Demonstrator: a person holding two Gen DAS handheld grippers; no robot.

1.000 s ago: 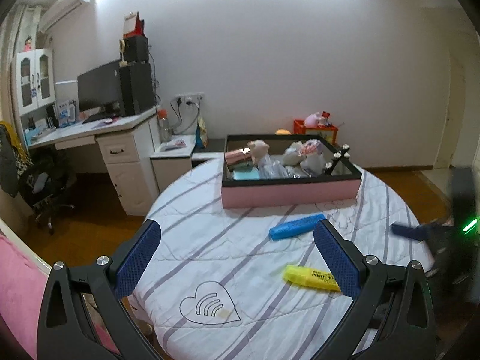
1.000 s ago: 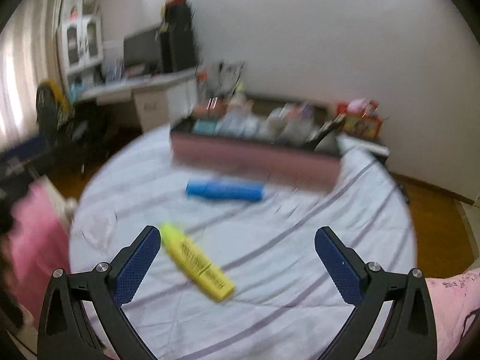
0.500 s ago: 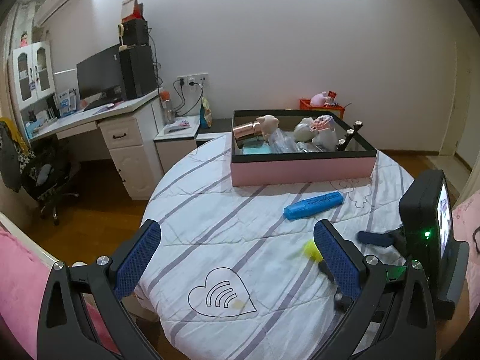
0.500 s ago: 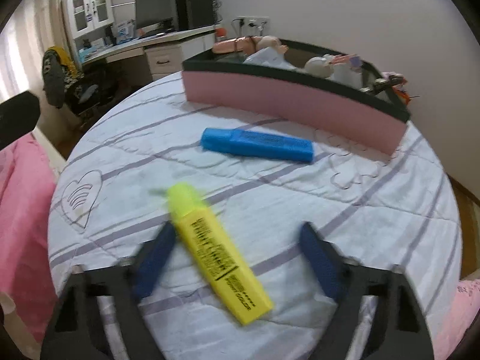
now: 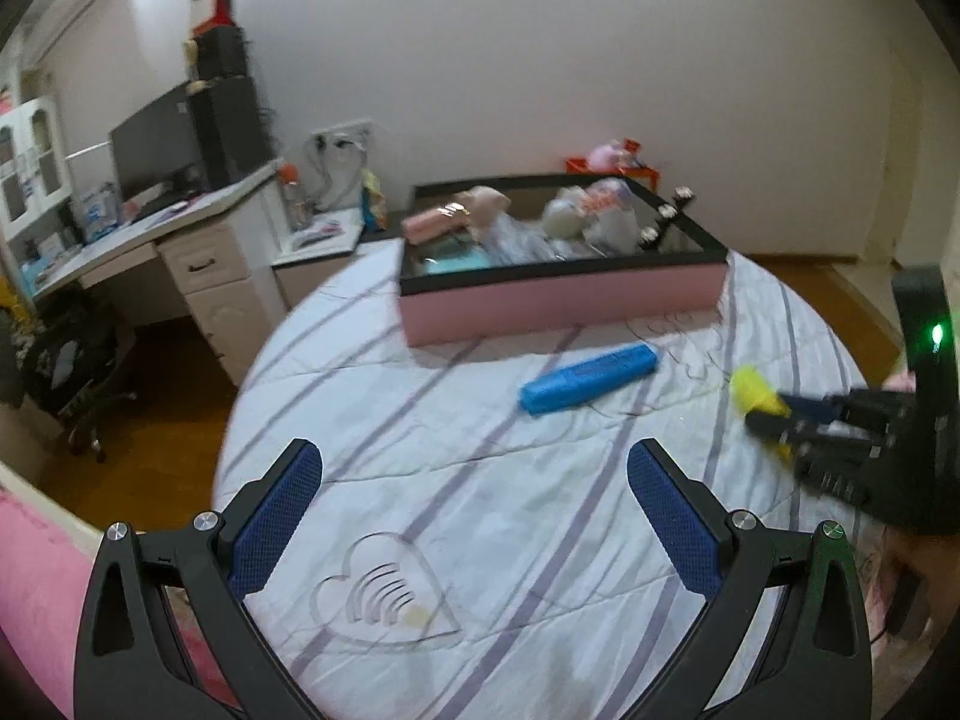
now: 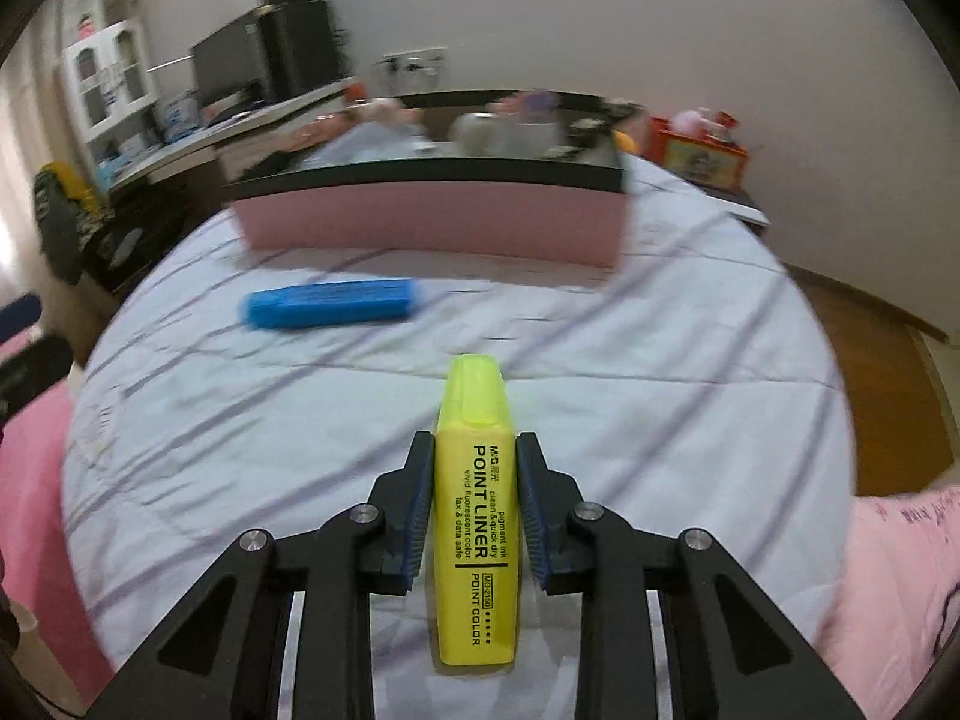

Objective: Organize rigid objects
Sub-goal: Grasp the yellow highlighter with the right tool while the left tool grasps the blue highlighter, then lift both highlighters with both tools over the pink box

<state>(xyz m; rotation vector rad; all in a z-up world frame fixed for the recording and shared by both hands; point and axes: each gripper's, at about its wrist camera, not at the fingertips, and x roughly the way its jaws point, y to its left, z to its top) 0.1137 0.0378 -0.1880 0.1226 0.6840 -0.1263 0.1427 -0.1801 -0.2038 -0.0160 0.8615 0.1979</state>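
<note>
The right hand-held gripper tilts down toward the round bench; its jaws have just been closing and now clamp the yellow highlighter by its sides, cap pointing toward the pink box. The blue highlighter lies on the bench just in front of the pink box. The left hand-held gripper hangs angled down, nearer than the blue highlighter, jaws wide apart and empty.

Dim, motion-blurred fisheye views, ceiling glare
</note>
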